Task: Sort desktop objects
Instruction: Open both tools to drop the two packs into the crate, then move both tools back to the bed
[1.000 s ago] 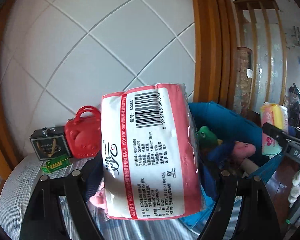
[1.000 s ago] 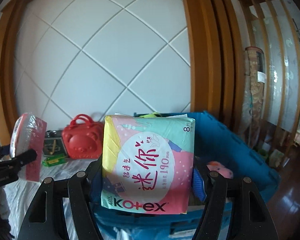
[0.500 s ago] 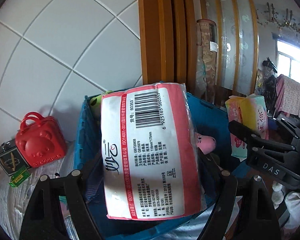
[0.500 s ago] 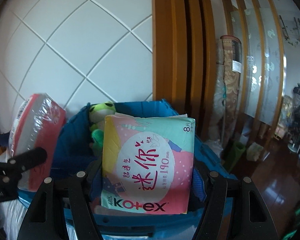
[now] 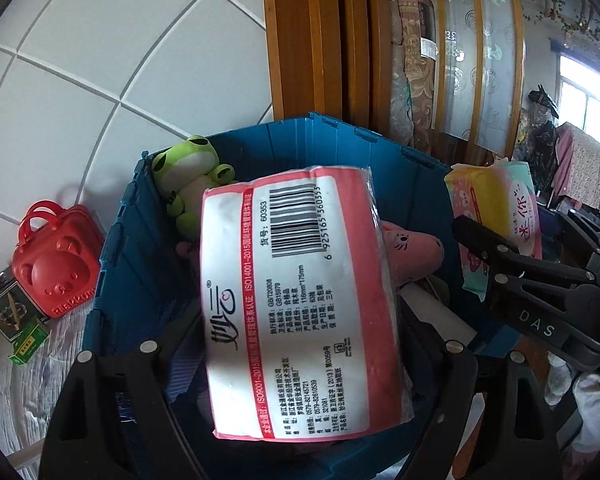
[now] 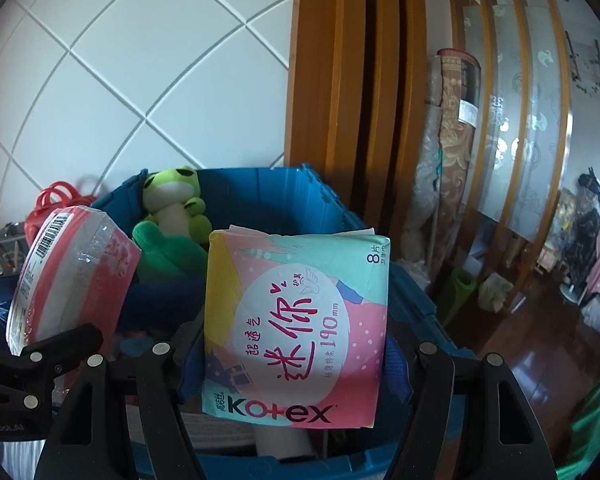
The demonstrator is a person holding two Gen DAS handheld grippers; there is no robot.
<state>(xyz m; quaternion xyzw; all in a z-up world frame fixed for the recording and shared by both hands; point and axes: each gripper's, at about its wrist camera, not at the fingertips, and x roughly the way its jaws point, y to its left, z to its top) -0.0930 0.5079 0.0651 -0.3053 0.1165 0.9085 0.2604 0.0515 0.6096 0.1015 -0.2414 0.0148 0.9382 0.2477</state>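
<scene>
My left gripper (image 5: 300, 344) is shut on a red-and-white tissue pack (image 5: 300, 300) and holds it over the open blue crate (image 5: 340, 140). My right gripper (image 6: 296, 348) is shut on a pastel Kotex pad pack (image 6: 296, 320) and holds it over the same crate (image 6: 268, 188). The tissue pack also shows in the right wrist view (image 6: 68, 272), and the pad pack in the left wrist view (image 5: 496, 216). A green frog plush (image 5: 188, 180) and a pink plush (image 5: 412, 248) lie inside the crate.
A red bear-shaped case (image 5: 56, 260), a dark box (image 5: 4, 312) and a small green box (image 5: 28, 344) stand on the white table (image 5: 24, 392) left of the crate. A tiled wall is behind. A wooden frame and rolled mats stand to the right.
Both grippers have swung right and moved over the crate with their packs. The crate now fills the middle of both views, and the red case has shifted to the left edge.
</scene>
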